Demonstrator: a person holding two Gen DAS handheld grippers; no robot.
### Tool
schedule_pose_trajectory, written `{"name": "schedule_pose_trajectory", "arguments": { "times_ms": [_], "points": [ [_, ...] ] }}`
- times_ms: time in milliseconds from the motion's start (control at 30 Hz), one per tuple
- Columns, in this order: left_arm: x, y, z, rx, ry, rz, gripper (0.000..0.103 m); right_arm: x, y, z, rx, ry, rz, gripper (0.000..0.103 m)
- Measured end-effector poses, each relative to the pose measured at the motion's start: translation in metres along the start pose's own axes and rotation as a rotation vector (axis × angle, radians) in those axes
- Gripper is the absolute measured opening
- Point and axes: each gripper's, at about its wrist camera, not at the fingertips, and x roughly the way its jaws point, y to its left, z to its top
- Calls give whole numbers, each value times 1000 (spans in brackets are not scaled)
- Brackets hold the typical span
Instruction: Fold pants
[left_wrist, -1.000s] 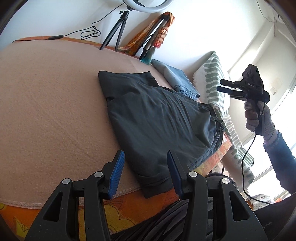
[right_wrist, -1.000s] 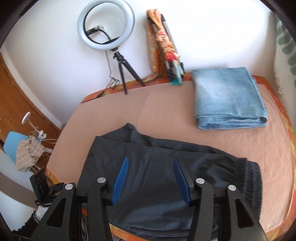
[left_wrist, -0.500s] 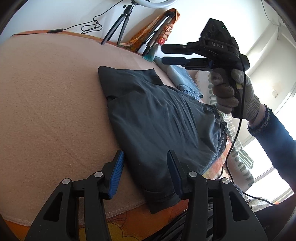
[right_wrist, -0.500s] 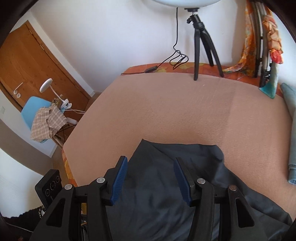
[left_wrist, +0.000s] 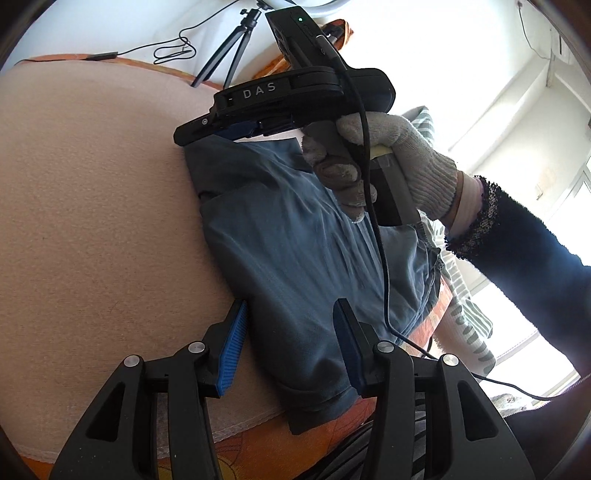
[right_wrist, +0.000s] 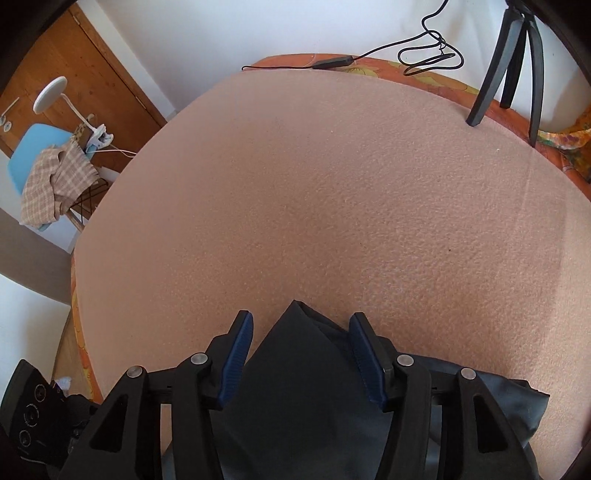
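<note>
Left wrist view: the right claw (left_wrist: 192, 134) and the gloved right hand (left_wrist: 373, 166) gripping it block the far end of the dark pants (left_wrist: 295, 258), so the tip of that end cannot be made out here. The near corner of the pants hangs over the front edge of the bed (left_wrist: 92, 184), and the person's dark sleeve (left_wrist: 517, 258) cuts off the window side.

The pants lie folded on the peach blanket (right_wrist: 314, 184), their long axis running from the near front edge away toward the wall, close to the bed's right-hand side. To their left the blanket stretches wide and bare; at the far edge stand a tripod (right_wrist: 506, 55) and a looped cable (right_wrist: 424, 55).

The left claw (left_wrist: 288, 343) hovers released over the near corner of the pants, blue pads apart and touching no cloth. From the right wrist view, the right claw (right_wrist: 301, 354) points steeply down with a peaked corner of the pants (right_wrist: 295, 369) between its pads; its jaws have just been closing, yet gaps show on both sides, so it is not gripping.
</note>
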Motion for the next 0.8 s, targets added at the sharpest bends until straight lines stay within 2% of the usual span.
{"name": "schedule_pose_trajectory", "arguments": {
  "times_ms": [67, 100, 167, 267, 400, 533, 600, 800],
  "points": [
    [0, 0, 0, -2, -2, -6, 45, 0, 3, 1, -14, -3, -11, 26],
    [0, 0, 0, -4, -4, -8, 44, -1, 3, 0, -9, -9, -12, 11],
    [0, -1, -1, -9, -6, -18, 44, -6, 2, -1, 0, -19, -8, 2],
    [0, -2, -4, 2, 1, -35, 41, -22, 3, -1, 1, -70, -29, 0],
    [4, -7, -10, 30, 27, -47, 27, -44, -5, 5, 56, -156, -27, 0],
    [4, -10, -12, 39, 37, -47, 21, -36, -9, 11, 67, -144, -37, 0],
    [1, -15, -12, 51, 40, -50, 15, -28, -8, 11, 60, -132, -68, 0],
    [-13, -32, -26, 107, 63, -29, 14, -19, -12, 8, 87, -125, -80, 0]
  ]
}}
